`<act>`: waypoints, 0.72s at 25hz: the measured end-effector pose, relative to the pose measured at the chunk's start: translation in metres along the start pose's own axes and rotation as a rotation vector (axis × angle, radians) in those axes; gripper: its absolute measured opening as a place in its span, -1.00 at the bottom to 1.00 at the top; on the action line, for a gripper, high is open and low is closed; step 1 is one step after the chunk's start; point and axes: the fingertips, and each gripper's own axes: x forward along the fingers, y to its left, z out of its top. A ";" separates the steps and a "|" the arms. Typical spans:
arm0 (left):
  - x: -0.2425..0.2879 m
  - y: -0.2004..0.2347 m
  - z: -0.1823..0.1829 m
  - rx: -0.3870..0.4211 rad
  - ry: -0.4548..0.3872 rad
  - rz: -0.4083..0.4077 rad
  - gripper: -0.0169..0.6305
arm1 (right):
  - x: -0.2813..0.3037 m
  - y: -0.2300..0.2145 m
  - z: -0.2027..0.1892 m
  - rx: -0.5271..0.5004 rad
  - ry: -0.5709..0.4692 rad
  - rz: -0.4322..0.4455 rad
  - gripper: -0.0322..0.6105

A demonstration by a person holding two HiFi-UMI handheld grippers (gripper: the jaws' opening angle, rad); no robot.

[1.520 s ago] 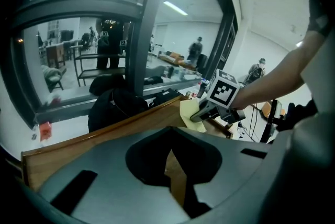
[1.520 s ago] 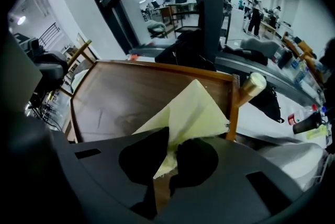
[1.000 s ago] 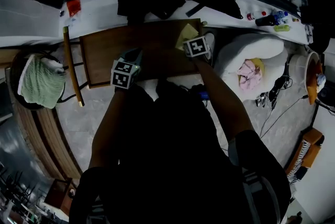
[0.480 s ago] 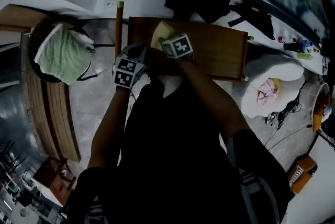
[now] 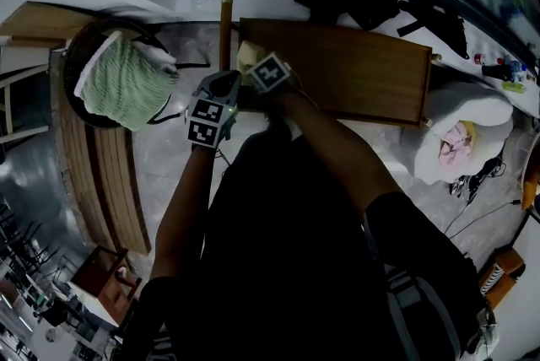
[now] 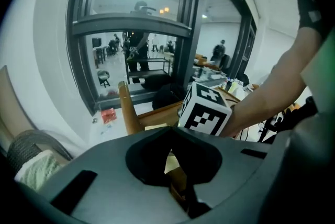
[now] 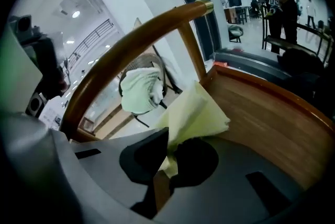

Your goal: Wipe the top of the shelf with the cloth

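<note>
The right gripper (image 5: 268, 72), clamped on the yellow cloth (image 5: 247, 56), has swept along the shelf top (image 5: 354, 68) to its left end, so the bare wood now lies to its right. The left gripper (image 5: 211, 110) hangs just beside it, jaws together on nothing. One pass looks done.

Your right gripper (image 5: 256, 67) sits over the left end of the shelf top (image 5: 363, 77), with the cloth (image 5: 246, 56) between its jaws, lying on that end. Your left gripper (image 5: 223, 88) is just left of it, off the shelf's near-left corner. A post (image 5: 226, 22) stands at the shelf's left edge. Farther left, a towel (image 5: 122, 85) lies in a basket (image 5: 78, 68). A cushion (image 5: 472, 110) lies right of the shelf.
</note>
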 end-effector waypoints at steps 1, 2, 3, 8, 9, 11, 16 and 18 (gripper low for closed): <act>0.001 -0.003 -0.001 0.007 0.003 -0.006 -0.91 | 0.002 -0.004 -0.002 -0.005 0.006 -0.012 -0.80; 0.002 -0.006 -0.002 0.014 0.008 -0.013 -0.91 | 0.004 -0.008 -0.002 -0.009 0.008 -0.024 -0.80; 0.003 -0.008 -0.003 0.019 0.013 -0.021 -0.91 | 0.006 -0.011 -0.003 -0.009 0.012 -0.033 -0.80; 0.009 -0.018 -0.005 0.018 0.031 -0.043 -0.91 | 0.004 -0.010 -0.024 0.039 0.090 -0.002 -0.80; 0.011 -0.022 -0.004 0.020 0.034 -0.050 -0.91 | 0.000 -0.017 -0.025 0.023 0.080 -0.020 -0.80; 0.017 -0.032 -0.002 0.024 0.038 -0.065 -0.91 | -0.013 -0.039 -0.027 -0.023 0.066 -0.087 -0.80; 0.048 -0.062 0.003 0.008 0.060 -0.107 -0.91 | -0.045 -0.063 -0.062 0.040 0.084 -0.063 -0.80; 0.063 -0.076 0.004 0.001 0.074 -0.125 -0.91 | -0.061 -0.078 -0.078 0.061 0.089 -0.069 -0.80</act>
